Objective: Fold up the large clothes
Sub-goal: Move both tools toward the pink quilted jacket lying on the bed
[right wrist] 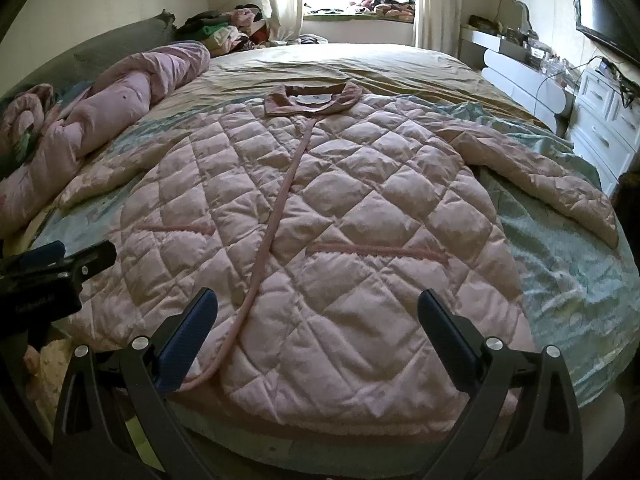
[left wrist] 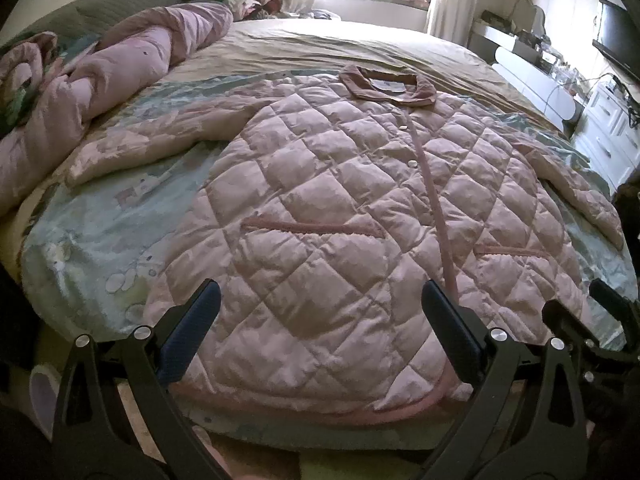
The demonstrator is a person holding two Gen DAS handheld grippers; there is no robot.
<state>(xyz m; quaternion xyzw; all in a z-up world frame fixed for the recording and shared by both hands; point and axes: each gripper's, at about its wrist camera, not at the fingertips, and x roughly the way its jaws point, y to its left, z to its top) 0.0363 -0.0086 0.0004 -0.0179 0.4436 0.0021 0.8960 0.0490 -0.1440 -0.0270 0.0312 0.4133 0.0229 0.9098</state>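
Pink quilted coat [left wrist: 340, 208] lies flat on the bed [left wrist: 360, 48]; left gripper [left wrist: 320, 320] and right gripper [right wrist: 318, 324] hover above its hem, fingers wide, empty.

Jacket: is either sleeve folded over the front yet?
No: the jacket lies flat and both sleeves spread out to the sides on the bed.
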